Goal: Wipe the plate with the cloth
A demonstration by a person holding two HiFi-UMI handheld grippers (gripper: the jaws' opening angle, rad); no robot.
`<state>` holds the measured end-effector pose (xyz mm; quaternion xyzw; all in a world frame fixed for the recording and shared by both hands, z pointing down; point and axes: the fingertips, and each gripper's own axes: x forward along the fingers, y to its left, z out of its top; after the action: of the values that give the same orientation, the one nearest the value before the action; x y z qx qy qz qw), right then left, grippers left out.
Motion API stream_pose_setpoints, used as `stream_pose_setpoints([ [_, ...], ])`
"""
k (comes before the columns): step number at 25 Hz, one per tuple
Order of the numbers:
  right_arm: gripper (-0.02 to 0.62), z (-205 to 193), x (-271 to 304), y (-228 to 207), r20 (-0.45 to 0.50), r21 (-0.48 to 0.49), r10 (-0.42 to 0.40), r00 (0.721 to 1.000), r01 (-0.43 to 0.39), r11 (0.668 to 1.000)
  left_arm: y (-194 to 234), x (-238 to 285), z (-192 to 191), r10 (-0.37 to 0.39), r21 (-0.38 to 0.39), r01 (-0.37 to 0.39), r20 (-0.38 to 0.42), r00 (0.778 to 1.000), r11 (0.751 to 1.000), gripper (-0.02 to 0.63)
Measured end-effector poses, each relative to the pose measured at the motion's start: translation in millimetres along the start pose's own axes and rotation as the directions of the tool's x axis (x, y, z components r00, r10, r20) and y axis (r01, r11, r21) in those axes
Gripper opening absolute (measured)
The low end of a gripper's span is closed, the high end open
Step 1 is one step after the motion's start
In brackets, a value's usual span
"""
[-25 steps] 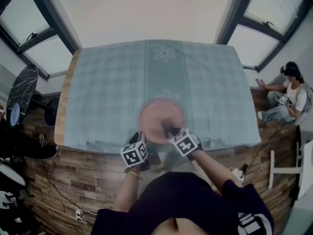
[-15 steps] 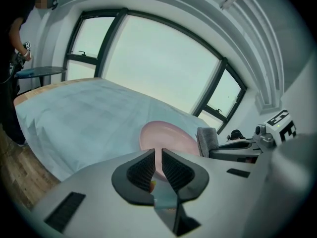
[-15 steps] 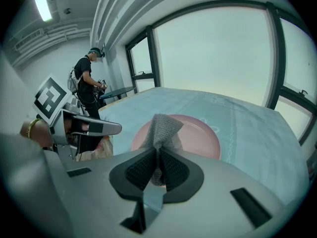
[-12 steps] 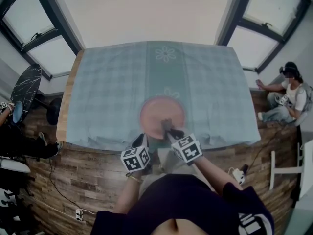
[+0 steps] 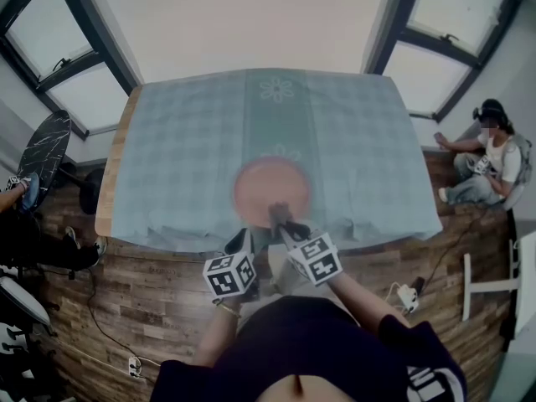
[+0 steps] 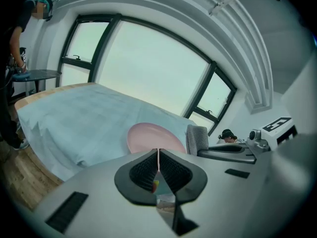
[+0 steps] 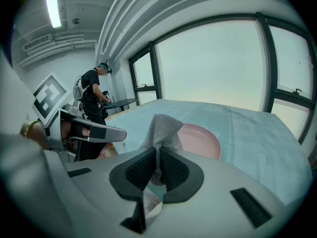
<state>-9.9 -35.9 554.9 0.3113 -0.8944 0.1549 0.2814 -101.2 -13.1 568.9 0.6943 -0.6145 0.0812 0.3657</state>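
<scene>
A pink plate (image 5: 270, 187) lies on the blue-green checked tablecloth (image 5: 184, 157) near the table's front edge. My right gripper (image 5: 279, 217) is shut on a grey knitted cloth (image 7: 161, 127), which stands up bunched between its pads just short of the plate (image 7: 202, 140) and above it. My left gripper (image 5: 244, 238) hovers beside it at the table's front edge. Its jaws have just been closing and meet with nothing between them (image 6: 158, 151). From the left gripper view the plate (image 6: 148, 138) lies ahead, with the cloth (image 6: 197, 139) to the right.
The table's front edge (image 5: 251, 245) hangs over a wooden floor. A person (image 5: 490, 162) sits on the floor at the right. Another person (image 7: 93, 95) stands by a round black table (image 5: 42, 157) at the left. Windows surround the room.
Both grippers have drawn back from the plate toward the table's front edge and risen. The cloth came off the plate with the right gripper.
</scene>
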Motion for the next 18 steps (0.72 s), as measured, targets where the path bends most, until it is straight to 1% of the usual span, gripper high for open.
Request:
stream_pose_setpoints([
  [3, 0.032, -1.6, -4.7, 3.4, 0.018, -0.013, 0.001, 1.0, 0.0, 1.0, -3.5, -4.4, -6.2, -0.005, 0.001, 0.005, -0.006, 1.0, 1.0, 0.023],
  [7, 0.032, -4.6, -9.2, 12.4, 0.017, -0.012, 0.015, 1.0, -0.015, 1.0, -6.2, -8.8, -10.5, -0.011, 0.001, 0.011, -0.009, 1.0, 1.0, 0.023],
  [12, 0.032, -6.1, -12.6, 21.7, 0.013, -0.005, 0.033, 0.999, -0.033, 0.999, -8.6, -11.3, -9.3, -0.016, -0.001, 0.016, 0.001, 1.0, 1.0, 0.023],
  [18, 0.032, -3.6, -12.9, 23.3, 0.02, -0.011, 0.037, 0.999, -0.037, 0.999, -14.0, -11.3, -6.8, -0.028, 0.001, 0.028, 0.008, 1.0, 1.0, 0.023],
])
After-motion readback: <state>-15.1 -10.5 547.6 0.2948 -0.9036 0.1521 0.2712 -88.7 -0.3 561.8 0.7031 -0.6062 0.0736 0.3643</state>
